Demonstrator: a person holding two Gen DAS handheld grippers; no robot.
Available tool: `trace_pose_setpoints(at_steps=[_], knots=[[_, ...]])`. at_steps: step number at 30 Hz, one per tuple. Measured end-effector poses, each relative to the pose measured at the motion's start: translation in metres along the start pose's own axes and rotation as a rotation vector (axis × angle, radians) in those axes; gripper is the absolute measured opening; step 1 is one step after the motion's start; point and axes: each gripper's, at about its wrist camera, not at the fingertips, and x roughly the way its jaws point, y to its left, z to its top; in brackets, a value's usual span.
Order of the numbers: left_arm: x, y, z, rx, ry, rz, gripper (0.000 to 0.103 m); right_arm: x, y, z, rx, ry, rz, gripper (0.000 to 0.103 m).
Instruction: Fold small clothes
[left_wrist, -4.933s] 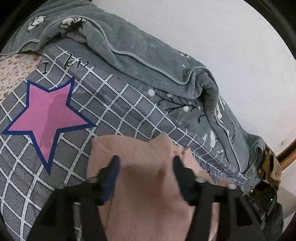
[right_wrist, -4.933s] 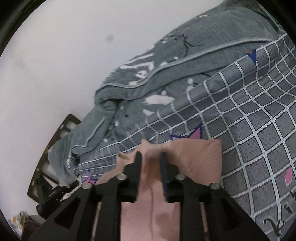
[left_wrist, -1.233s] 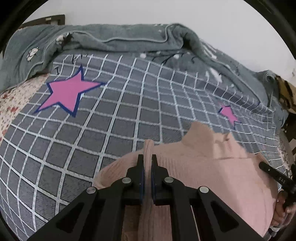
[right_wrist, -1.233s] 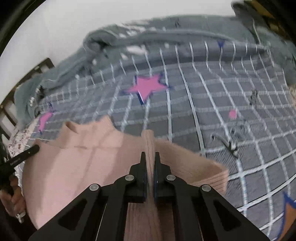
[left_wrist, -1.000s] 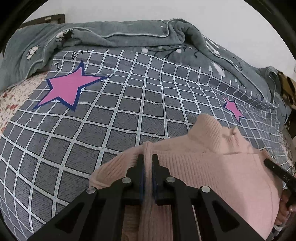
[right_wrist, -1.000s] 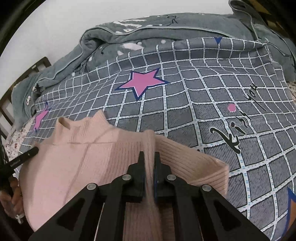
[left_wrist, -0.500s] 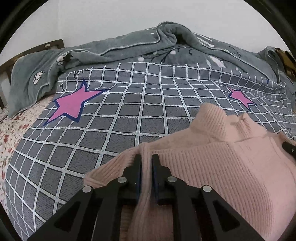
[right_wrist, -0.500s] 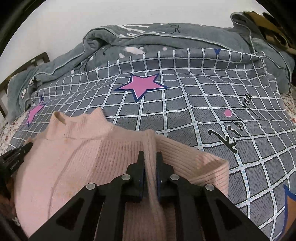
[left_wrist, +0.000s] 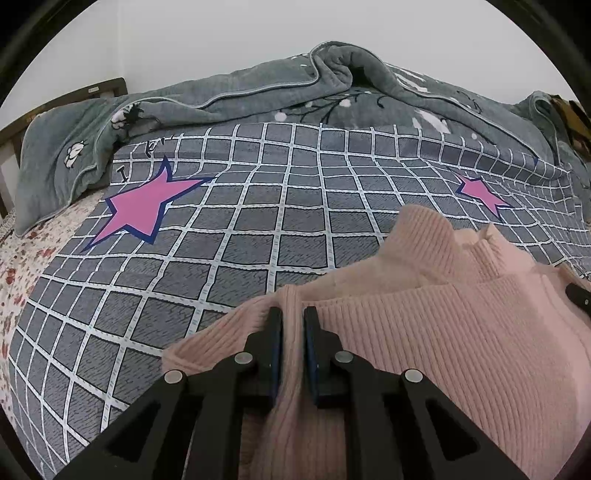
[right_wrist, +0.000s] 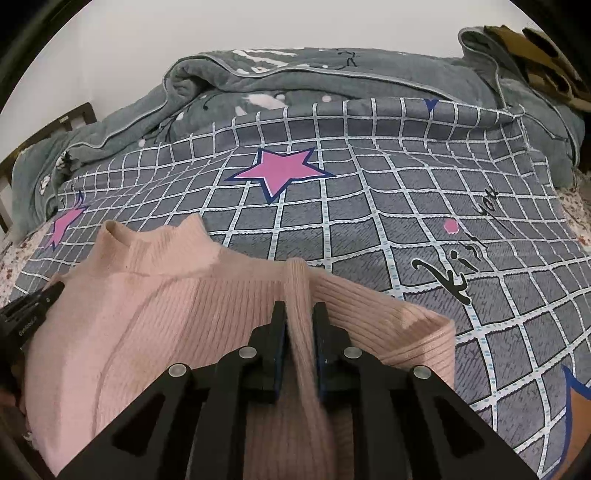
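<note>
A pink ribbed-knit sweater (left_wrist: 443, 332) lies on the checked bed cover, its high collar (left_wrist: 424, 236) pointing toward the far blanket. My left gripper (left_wrist: 293, 314) is shut on a raised fold at the sweater's left shoulder. In the right wrist view the same sweater (right_wrist: 147, 314) spreads to the left, and my right gripper (right_wrist: 299, 308) has a ridge of knit at the right shoulder between its pads. Those jaws are opening, but the pads still touch the ridge. Each view catches a black edge of the other gripper (right_wrist: 29, 314).
The grey checked bed cover (left_wrist: 258, 229) has pink stars (left_wrist: 140, 210) and black lettering (right_wrist: 458, 266). A rumpled grey blanket (left_wrist: 332, 85) runs along the back by the white wall. A wooden bed frame (left_wrist: 55, 103) and a floral sheet (left_wrist: 22, 266) lie at left.
Both views have levelled out, and the blanket and wall now sit straighter. The right pads stand a little further apart around the knit ridge. The left gripper, open earlier, now pinches the sweater.
</note>
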Motion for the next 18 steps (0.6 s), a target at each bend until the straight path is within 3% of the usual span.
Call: trace_pose_setpoints(at_steps=[8,12,18], knots=[[0.001,0.000,0.000,0.008,-0.002,0.007,0.012,-0.004,-0.007,0.002,0.013,0.016,0.038,0.020],[0.000,0.001,0.000,0.000,-0.004,0.001,0.012,-0.021,-0.009,0.003,0.022,0.020,0.008,0.032],[0.000,0.001,0.000,-0.003,-0.005,-0.002,0.013,-0.074,0.002,-0.016,-0.009,-0.067,-0.048,0.047]])
